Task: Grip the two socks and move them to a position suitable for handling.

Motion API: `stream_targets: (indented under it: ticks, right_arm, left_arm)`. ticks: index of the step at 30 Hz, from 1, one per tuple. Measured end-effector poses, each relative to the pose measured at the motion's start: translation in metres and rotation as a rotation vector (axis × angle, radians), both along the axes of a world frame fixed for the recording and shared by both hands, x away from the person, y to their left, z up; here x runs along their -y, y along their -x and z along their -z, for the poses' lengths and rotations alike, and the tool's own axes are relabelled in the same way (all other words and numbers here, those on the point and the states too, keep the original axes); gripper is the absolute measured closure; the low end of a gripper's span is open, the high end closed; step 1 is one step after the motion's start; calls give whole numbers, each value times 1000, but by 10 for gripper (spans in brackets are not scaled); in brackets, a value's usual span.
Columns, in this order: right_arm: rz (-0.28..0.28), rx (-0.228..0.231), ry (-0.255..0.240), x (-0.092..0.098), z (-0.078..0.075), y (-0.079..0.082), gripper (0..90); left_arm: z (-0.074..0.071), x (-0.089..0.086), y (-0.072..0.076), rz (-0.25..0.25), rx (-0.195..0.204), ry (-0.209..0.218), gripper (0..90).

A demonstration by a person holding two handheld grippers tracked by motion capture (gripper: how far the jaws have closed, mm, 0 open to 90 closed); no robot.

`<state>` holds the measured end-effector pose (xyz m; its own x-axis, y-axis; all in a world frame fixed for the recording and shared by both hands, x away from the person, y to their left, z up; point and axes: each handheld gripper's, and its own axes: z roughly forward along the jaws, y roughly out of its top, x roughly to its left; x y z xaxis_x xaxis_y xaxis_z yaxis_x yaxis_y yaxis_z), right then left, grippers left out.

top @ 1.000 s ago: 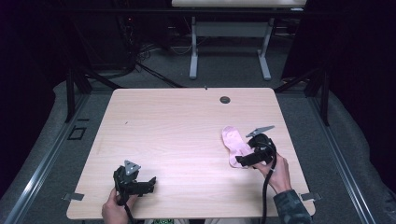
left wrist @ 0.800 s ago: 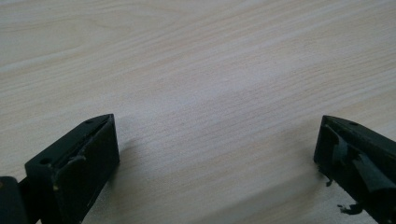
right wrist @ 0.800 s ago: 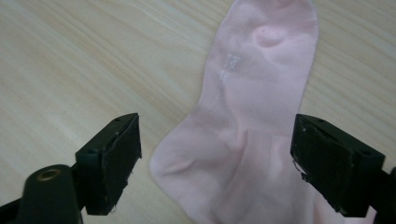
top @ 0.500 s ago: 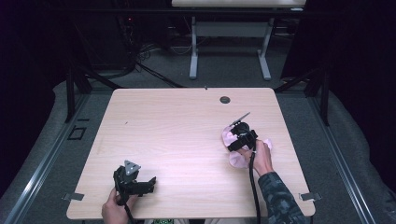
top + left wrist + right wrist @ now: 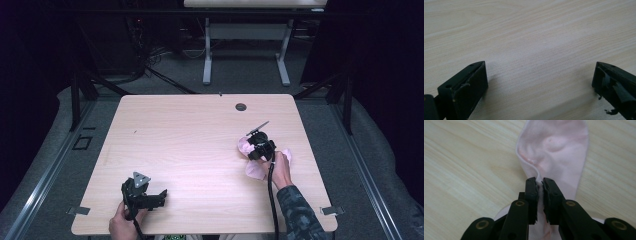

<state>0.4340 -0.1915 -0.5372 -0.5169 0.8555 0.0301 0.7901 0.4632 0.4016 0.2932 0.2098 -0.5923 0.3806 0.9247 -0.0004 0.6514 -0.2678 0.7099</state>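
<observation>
— On counter (image 5: 190, 140), right side: item?
— Pink cloth (image 5: 559, 152), fold pinched shut in right gripper (image 5: 539, 185) fingers. Left gripper (image 5: 539, 82) wide open, empty.
— Step?
— Likely lifting; next needs steady grip.

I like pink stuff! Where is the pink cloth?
High view: the pink cloth lies on the table's right side, pinched in the right gripper.

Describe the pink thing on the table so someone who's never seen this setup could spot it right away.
Look at the light wooden table and go to its right side, short of the edge. There the right gripper has its jaws pinched on a fold of a pale pink sock lying flat on the wood. It is the one soft, pink item there; the small dark round hole sits nearer the far edge.
</observation>
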Motion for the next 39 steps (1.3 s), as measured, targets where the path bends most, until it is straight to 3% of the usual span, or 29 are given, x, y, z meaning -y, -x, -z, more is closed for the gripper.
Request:
stream_targets:
  ticks: [1, 10, 12, 13, 22, 29, 39]
  right_arm:
    - [0, 0, 0, 0, 0, 0, 823]
    - [-46, 96, -80, -2, -50, 33, 827]
    - [-60, 91, -75, -3, -54, 36, 828]
    - [-75, 107, -86, -6, -62, 45, 827]
    - [-177, 119, -112, -33, -79, 77, 827]
    - [-264, 82, -138, -55, -75, 101, 825]
    - [-366, -13, -144, -86, -41, 120, 822]
  left_arm:
    - [0, 0, 0, 0, 0, 0, 0]
    - [0, 0, 0, -1, 0, 1, 0]
    - [0, 0, 0, -1, 2, 2, 0]
    - [0, 0, 0, -1, 0, 1, 0]
    - [0, 0, 0, -2, 3, 2, 0]
    - [0, 0, 0, -2, 2, 1, 0]
    - [0, 0, 0, -2, 2, 2, 0]
